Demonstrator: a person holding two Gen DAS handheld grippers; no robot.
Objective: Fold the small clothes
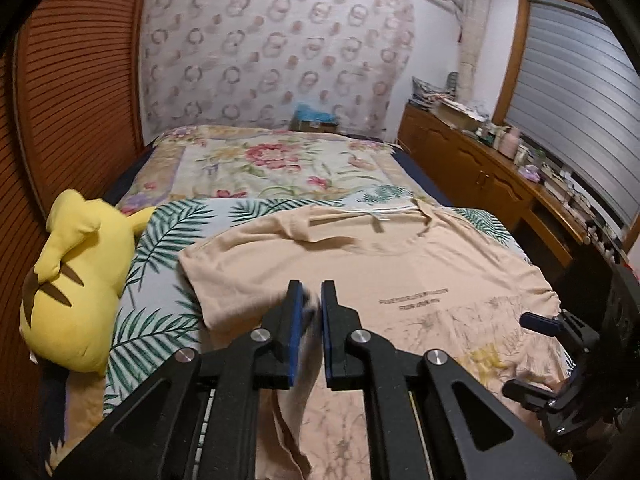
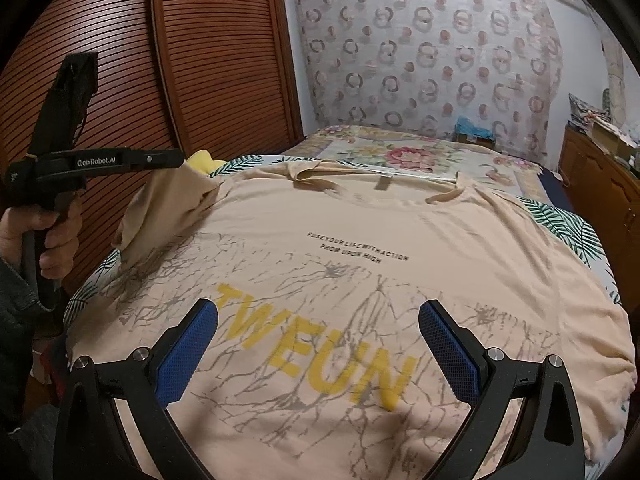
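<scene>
You find three readable markings. On the chest of the T-shirt (image 2: 400,280), two small black lines read "FUSE YOUR LIFE WITH ACTION" and, beneath, "FROM UPON HIGH". Below those lines, large yellow letters on the same shirt read "TWEUN". To the left of the shirt, the left gripper (image 2: 182,159) carries white lettering, "GenRobot.AI", along its side.
</scene>
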